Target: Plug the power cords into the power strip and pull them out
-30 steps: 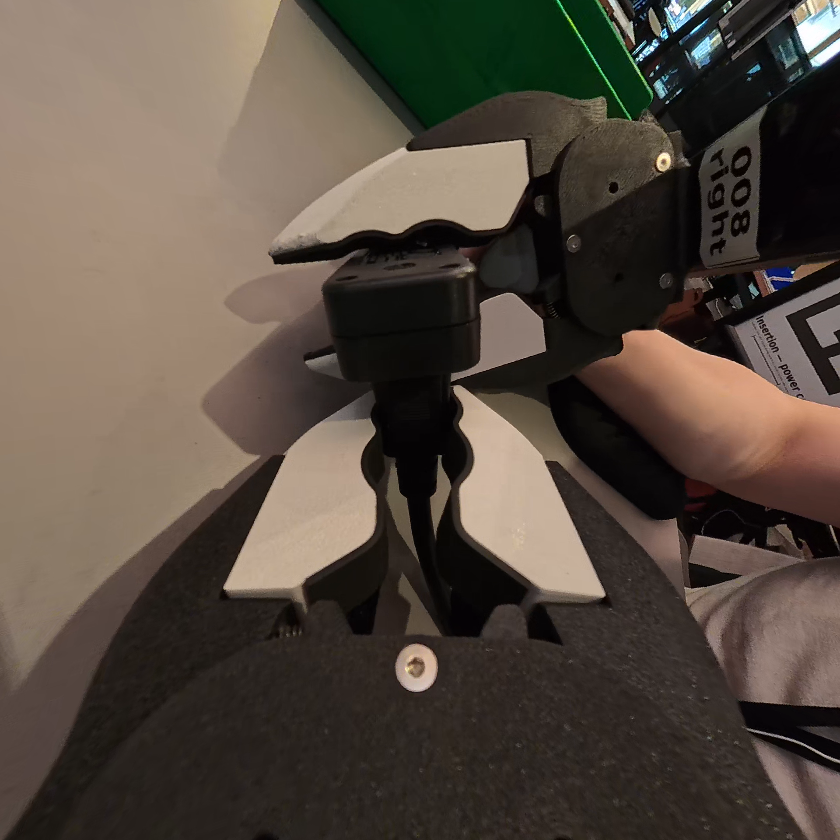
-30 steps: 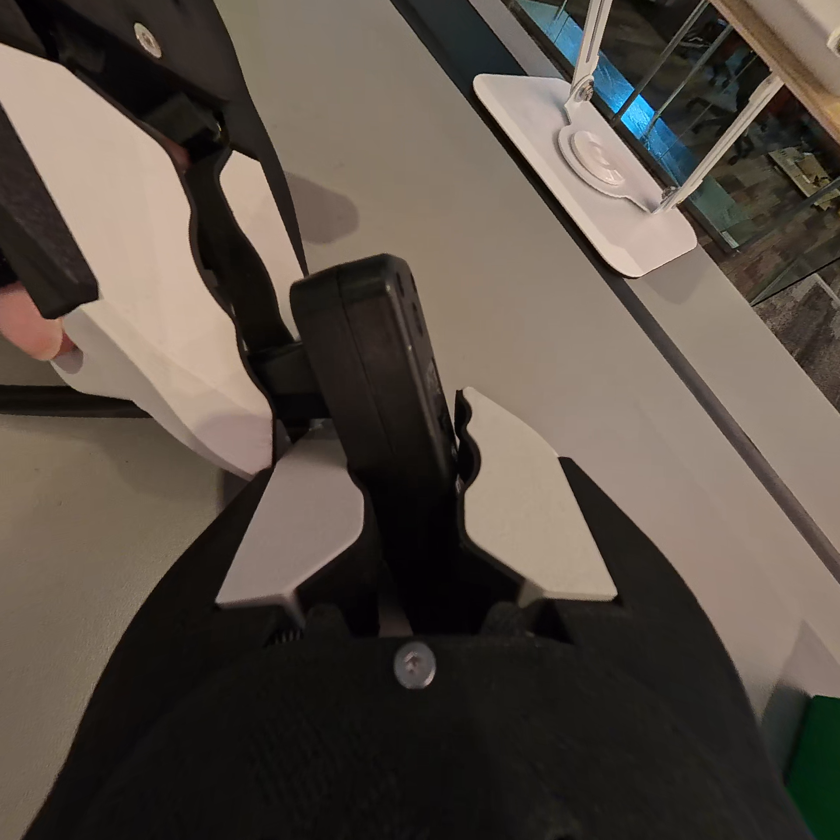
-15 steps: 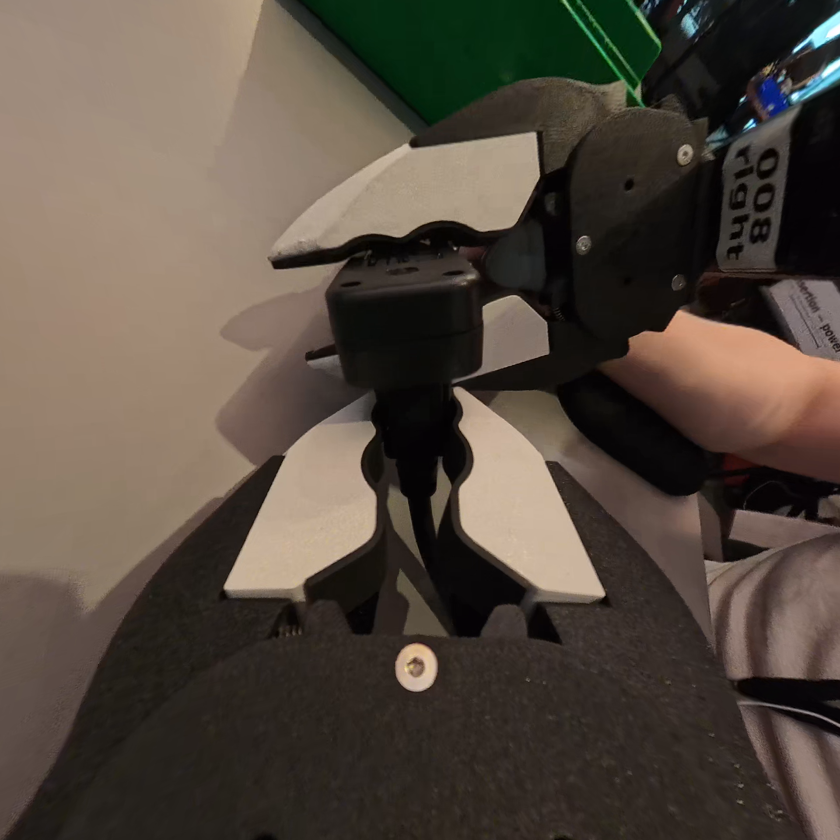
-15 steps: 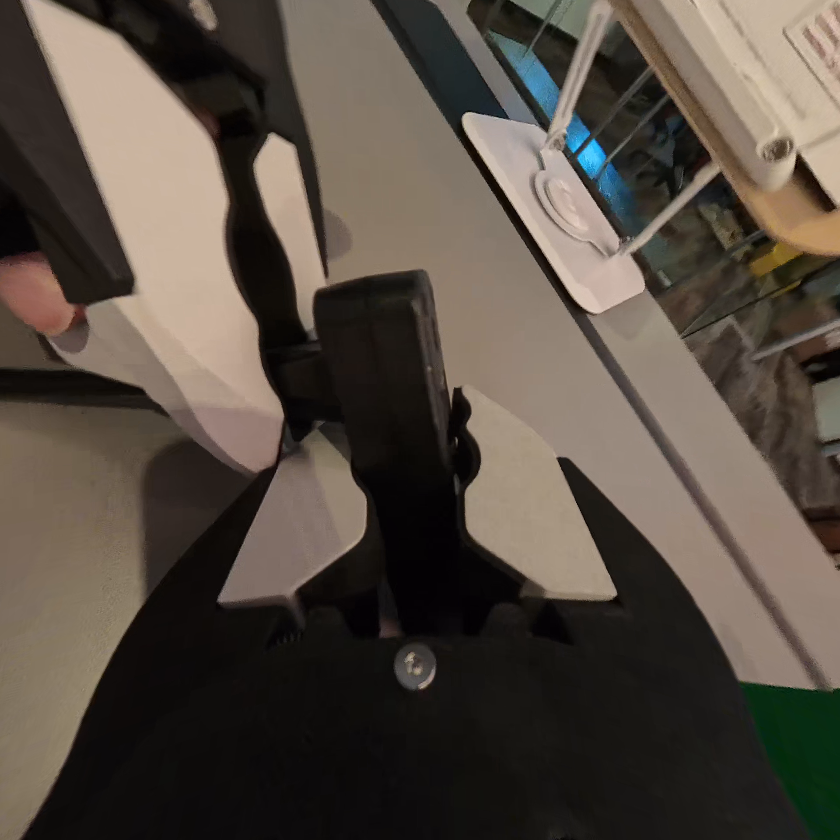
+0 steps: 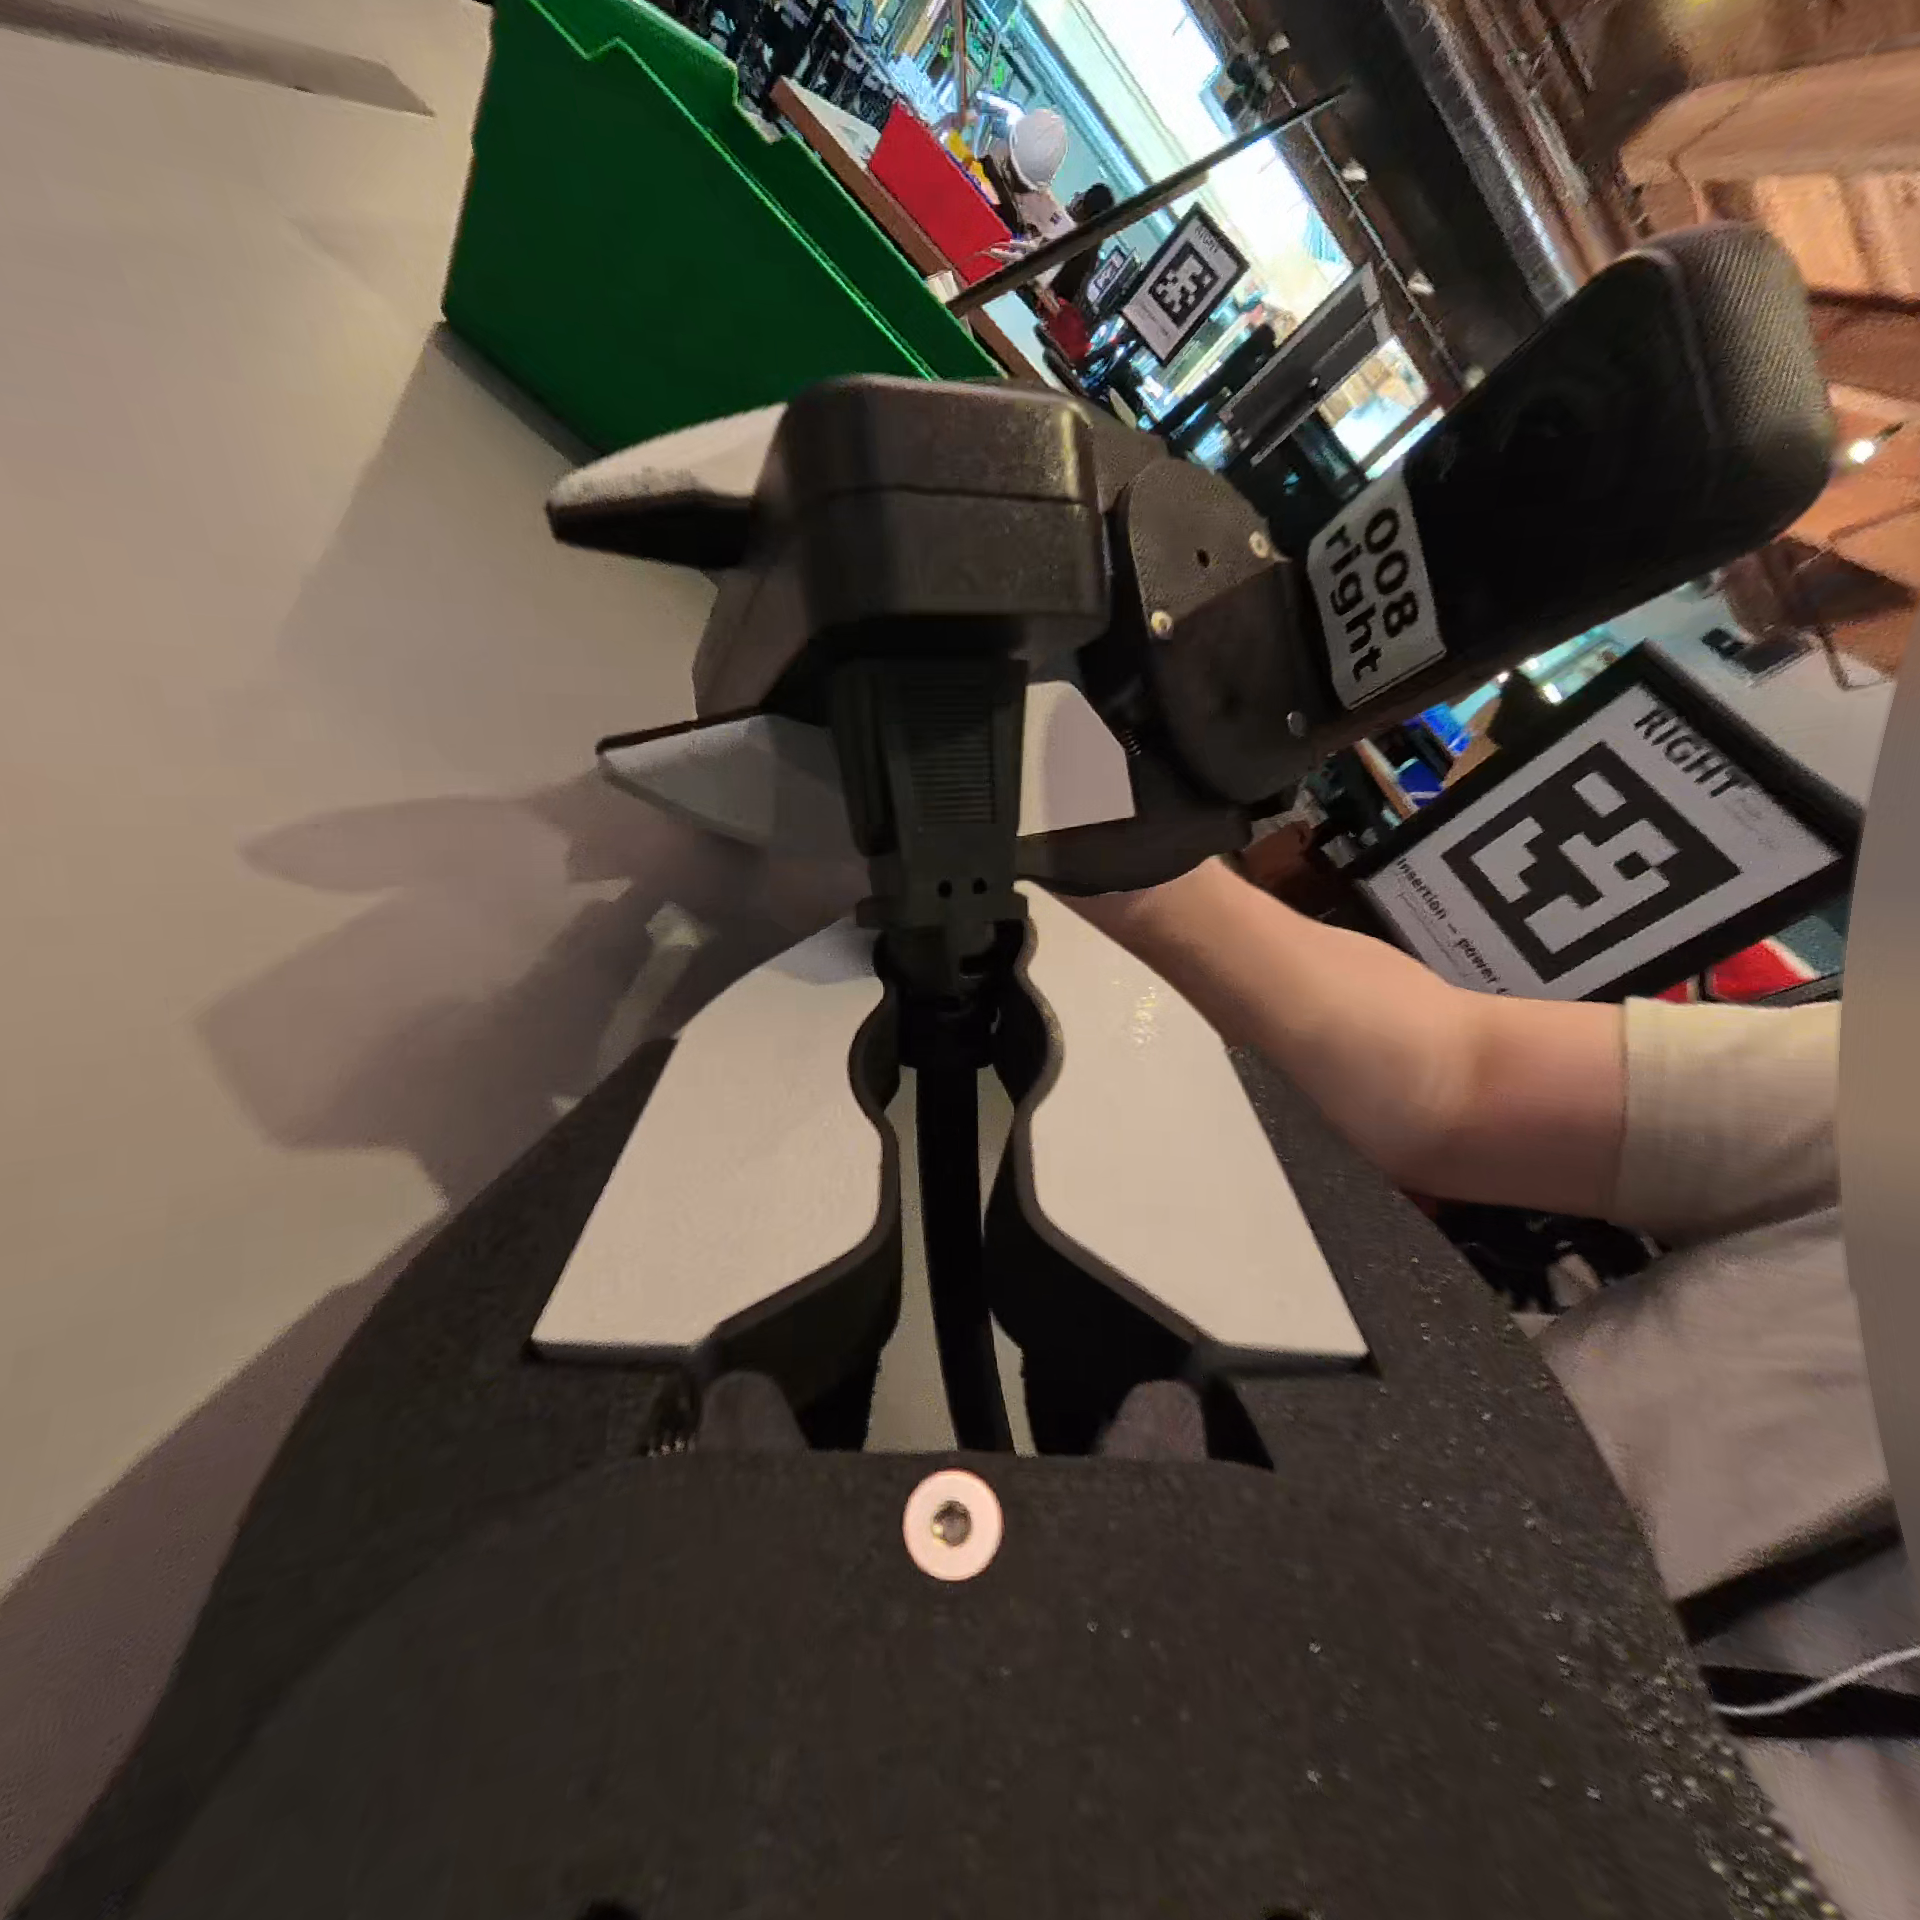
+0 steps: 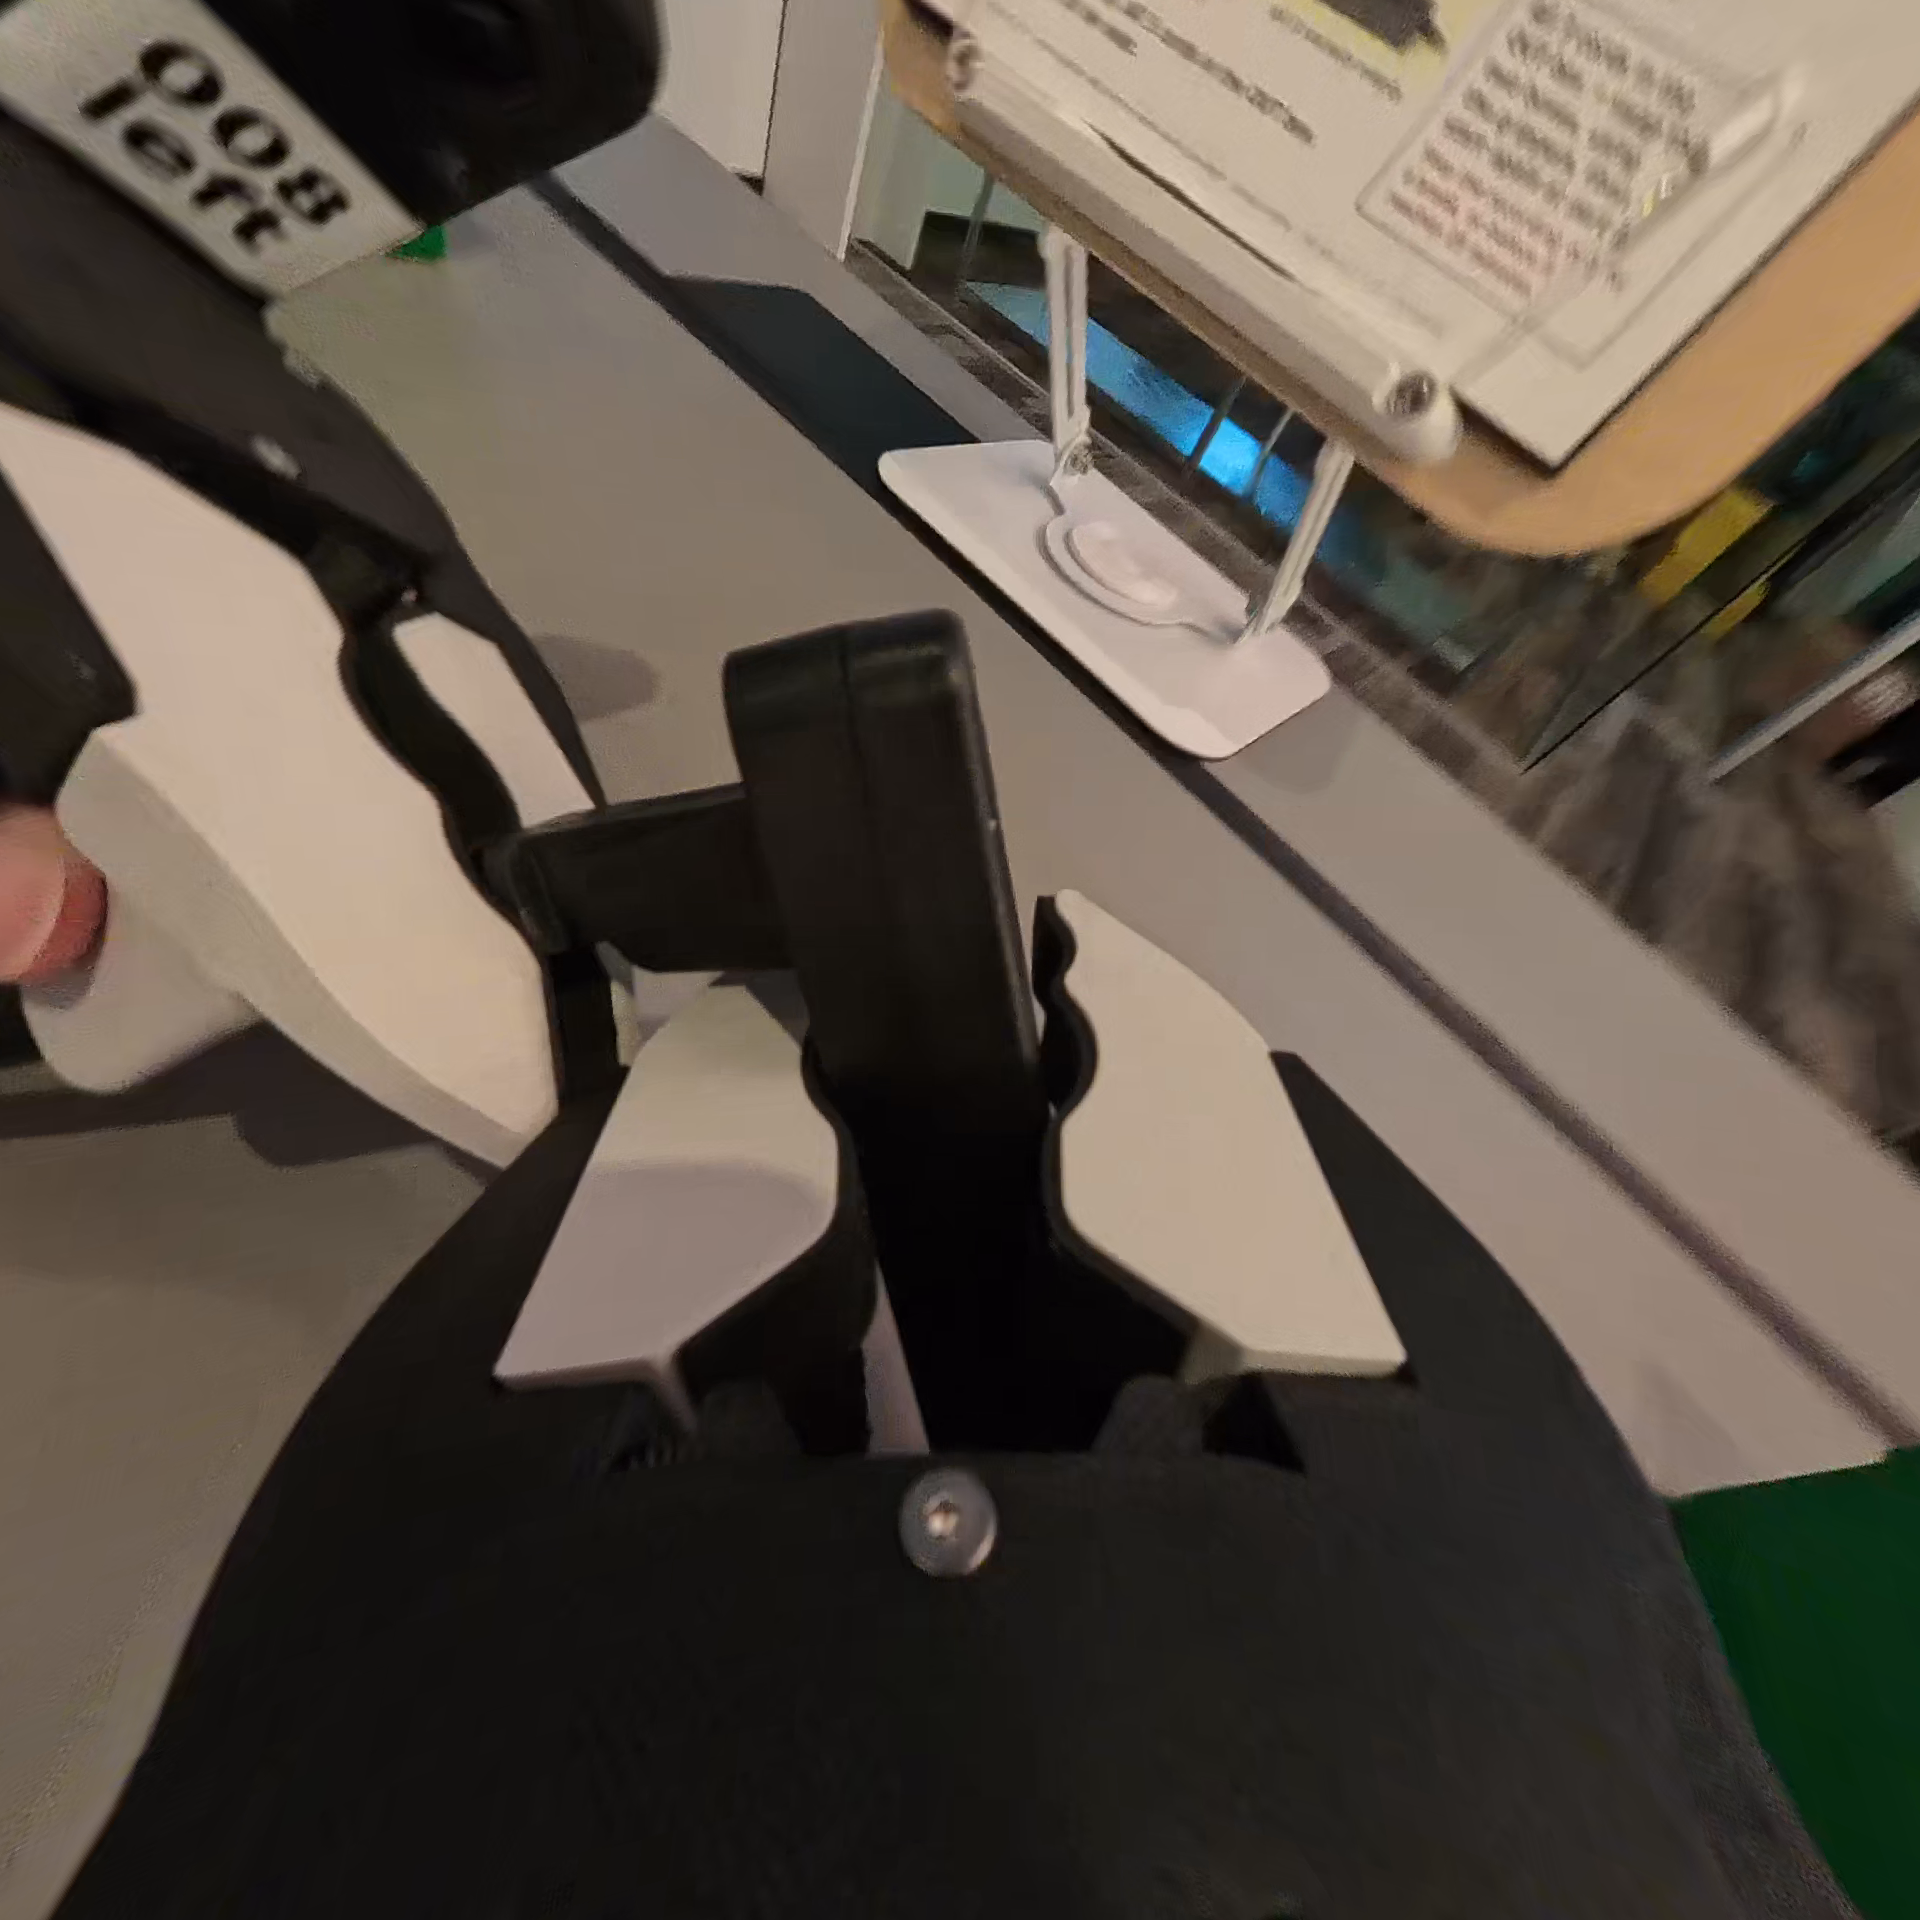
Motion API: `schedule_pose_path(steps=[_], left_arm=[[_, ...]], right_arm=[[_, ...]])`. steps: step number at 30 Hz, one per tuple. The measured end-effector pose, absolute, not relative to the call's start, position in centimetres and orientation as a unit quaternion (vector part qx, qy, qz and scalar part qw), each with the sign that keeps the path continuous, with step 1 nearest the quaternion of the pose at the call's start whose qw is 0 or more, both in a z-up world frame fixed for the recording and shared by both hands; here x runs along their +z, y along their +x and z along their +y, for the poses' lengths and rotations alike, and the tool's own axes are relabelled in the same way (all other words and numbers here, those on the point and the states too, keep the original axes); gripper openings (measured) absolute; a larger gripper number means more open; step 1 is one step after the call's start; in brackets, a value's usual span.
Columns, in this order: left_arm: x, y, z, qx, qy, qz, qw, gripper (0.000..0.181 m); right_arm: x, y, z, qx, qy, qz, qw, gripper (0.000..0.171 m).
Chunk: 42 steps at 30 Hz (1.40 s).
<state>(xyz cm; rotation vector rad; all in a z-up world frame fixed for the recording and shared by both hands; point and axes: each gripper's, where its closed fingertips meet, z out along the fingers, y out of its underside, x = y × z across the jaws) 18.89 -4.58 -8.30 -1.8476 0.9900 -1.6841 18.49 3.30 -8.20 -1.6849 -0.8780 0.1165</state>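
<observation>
- Power strip (image 6: 894,862), a small black plastic block with rounded corners, sits clamped between the two white fingers of my right gripper (image 6: 935,1049), held clear above the pale grey tabletop (image 6: 727,436).
- From the left wrist view the same block (image 5: 935,520) shows end-on, with the black ribbed plug (image 5: 935,790) of the power cord seated in its face.
- My left gripper (image 5: 951,997) is nearly closed on the strain relief just behind that plug, with the black round cable (image 5: 956,1247) running back between its fingers.
- I judge this to be the pulling-out step, though the plug body looks joined to the block; I cannot tell how deep the pins sit.
- To do it well, I would pull the left gripper straight back along the plug's own axis, with no twist or side load.
- I would keep the right gripper squeezed firmly and steady as the counter-hold, since the smooth block could slip.
- My grip is on the cord end rather than the ribbed body, so it may slide or strain the cable; regripping further forward would be safer.
</observation>
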Motion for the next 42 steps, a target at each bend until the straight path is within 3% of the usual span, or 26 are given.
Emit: schedule_pose_path(steps=[7,12,20,25,31,34,37,42], left_arm=[[-9.2,18.4,-4.3,-0.524,-0.707,0.409,0.24,0.014],[-8.6,18.8,-3.9,-0.547,-0.691,0.39,0.266,0.015],[-7.0,18.8,-3.8,-0.533,-0.66,0.414,0.33,0.042],[-6.3,18.2,-3.1,-0.558,-0.66,0.38,0.331,0.034],[-5.6,17.6,-1.6,-0.491,-0.67,0.368,0.418,0.034],[-5.4,17.7,-1.0,-0.468,-0.667,0.357,0.457,0.049],[-6.2,18.5,-1.6,-0.466,-0.665,0.372,0.449,0.027],[-5.9,18.5,-1.4,-0.438,-0.658,0.37,0.489,0.025]], right_arm=[[-8.4,18.6,3.2,0.013,-0.711,-0.398,0.58,0.032],[-8.3,19.0,3.4,0.045,-0.731,-0.344,0.587,0.034],[-7.1,20.1,3.7,0.023,-0.725,-0.315,0.612,0.035],[-6.9,20.2,3.7,0.006,-0.721,-0.314,0.618,0.035],[-6.5,20.8,3.9,-0.026,-0.72,-0.303,0.623,0.034],[-6.4,20.6,3.9,-0.025,-0.719,-0.301,0.626,0.034],[-6.5,20.1,3.7,-0.016,-0.72,-0.303,0.624,0.034],[-6.8,19.8,3.7,0.029,-0.733,-0.281,0.619,0.035]])
